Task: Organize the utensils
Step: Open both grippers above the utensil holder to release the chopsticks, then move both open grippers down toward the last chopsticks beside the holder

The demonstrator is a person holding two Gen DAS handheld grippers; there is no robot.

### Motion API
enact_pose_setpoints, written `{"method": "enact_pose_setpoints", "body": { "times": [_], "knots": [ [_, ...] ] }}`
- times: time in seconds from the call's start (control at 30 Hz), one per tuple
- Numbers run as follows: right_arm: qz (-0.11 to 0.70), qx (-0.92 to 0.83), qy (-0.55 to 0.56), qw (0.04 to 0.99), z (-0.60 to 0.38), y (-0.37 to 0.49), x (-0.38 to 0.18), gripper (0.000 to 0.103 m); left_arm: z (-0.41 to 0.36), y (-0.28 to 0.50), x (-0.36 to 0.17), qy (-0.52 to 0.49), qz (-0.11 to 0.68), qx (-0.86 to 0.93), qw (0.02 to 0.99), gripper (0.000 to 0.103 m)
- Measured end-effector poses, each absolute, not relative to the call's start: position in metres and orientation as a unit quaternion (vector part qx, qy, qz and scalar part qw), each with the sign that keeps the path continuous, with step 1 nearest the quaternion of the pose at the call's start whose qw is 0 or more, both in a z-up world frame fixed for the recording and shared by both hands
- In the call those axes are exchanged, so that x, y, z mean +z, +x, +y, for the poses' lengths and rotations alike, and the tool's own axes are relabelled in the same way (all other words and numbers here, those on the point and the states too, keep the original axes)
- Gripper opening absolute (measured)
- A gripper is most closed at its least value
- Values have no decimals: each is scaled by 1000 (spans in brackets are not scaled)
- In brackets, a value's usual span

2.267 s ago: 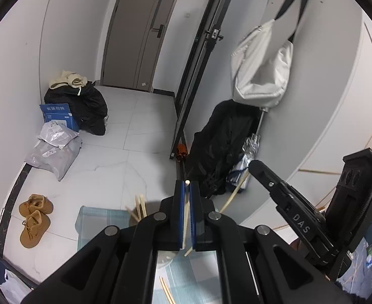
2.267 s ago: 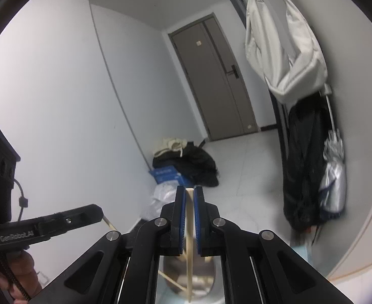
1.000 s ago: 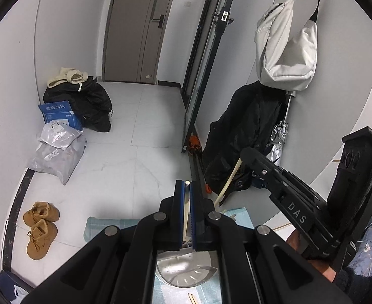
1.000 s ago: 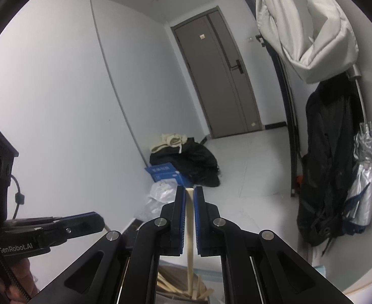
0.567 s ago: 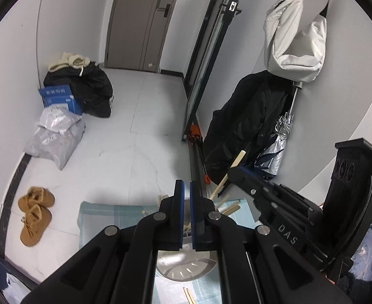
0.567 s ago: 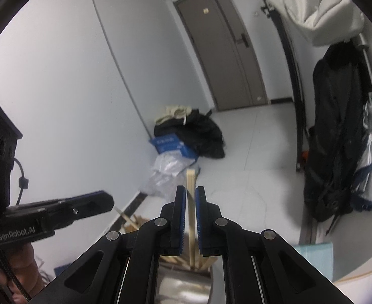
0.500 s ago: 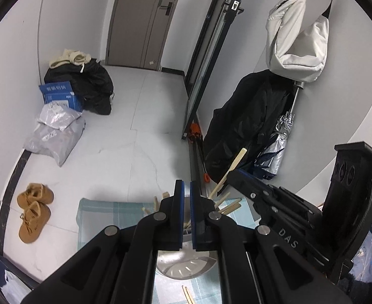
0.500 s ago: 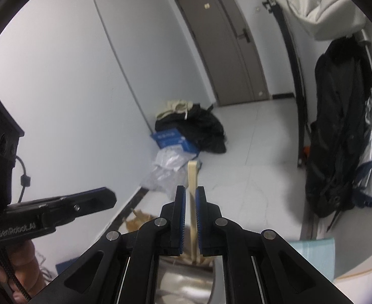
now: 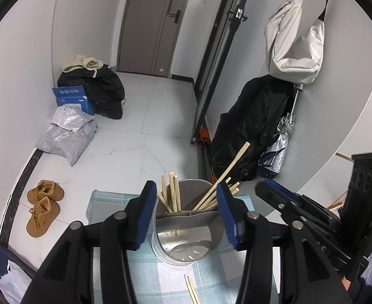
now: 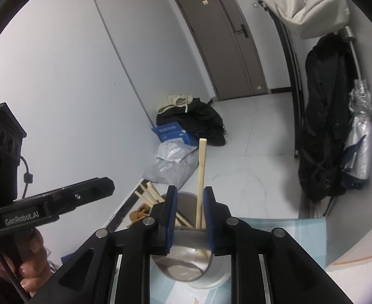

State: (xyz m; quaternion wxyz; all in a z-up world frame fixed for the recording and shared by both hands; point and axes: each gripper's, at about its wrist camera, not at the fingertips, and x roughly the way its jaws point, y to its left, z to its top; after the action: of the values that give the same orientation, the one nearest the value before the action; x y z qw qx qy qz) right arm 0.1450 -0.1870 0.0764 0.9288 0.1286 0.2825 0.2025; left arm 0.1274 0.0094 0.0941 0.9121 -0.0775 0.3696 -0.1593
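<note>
Left wrist view: the left gripper [image 9: 186, 209], its blue ribbed pads having just spread apart, holds nothing and straddles a round brushed-metal holder [image 9: 187, 243] with a grey divider. Pale square-section wooden chopsticks [image 9: 172, 195] stand in its far compartments. The holder rests on a checked teal cloth [image 9: 110, 202]; a loose chopstick pair [image 9: 192, 288] lies nearer on it.

Right wrist view: the right gripper [image 10: 189, 219], jaws just parting, frames one upright chopstick [image 10: 201, 177] with its foot inside the holder; whether the pads touch it cannot be told.
</note>
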Motion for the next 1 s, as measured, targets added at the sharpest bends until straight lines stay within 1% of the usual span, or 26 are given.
{"method": "enact_pose_setpoints", "body": {
  "times": [0.03, 0.2, 0.37, 0.43, 0.53, 0.63, 0.77, 0.87, 1.0],
  "knots": [
    [280, 201, 128, 930, -188, 139, 78, 29, 10, 125, 95, -79, 368, -157, 913, 49],
    [266, 192, 131, 935, -197, 116, 84, 42, 10, 110, 98, -77, 358, -145, 919, 55],
    [255, 184, 139, 939, -206, 88, 89, 50, 10, 87, 103, -81, 337, -128, 929, 69],
    [251, 182, 141, 940, -208, 78, 89, 58, 7, 76, 104, -75, 324, -118, 936, 76],
    [245, 175, 138, 944, -210, 64, 89, 65, 5, 59, 106, -73, 303, -112, 944, 81],
    [241, 171, 136, 945, -210, 46, 87, 69, 2, 43, 106, -70, 288, -111, 948, 85],
    [241, 168, 139, 946, -212, 28, 79, 71, 3, 28, 102, -69, 274, -102, 954, 92],
    [241, 164, 141, 946, -212, 15, 72, 72, 5, 20, 95, -71, 271, -95, 955, 93],
    [239, 158, 140, 948, -212, 2, 62, 77, 8, 15, 80, -74, 278, -86, 954, 93]
  ]
}}
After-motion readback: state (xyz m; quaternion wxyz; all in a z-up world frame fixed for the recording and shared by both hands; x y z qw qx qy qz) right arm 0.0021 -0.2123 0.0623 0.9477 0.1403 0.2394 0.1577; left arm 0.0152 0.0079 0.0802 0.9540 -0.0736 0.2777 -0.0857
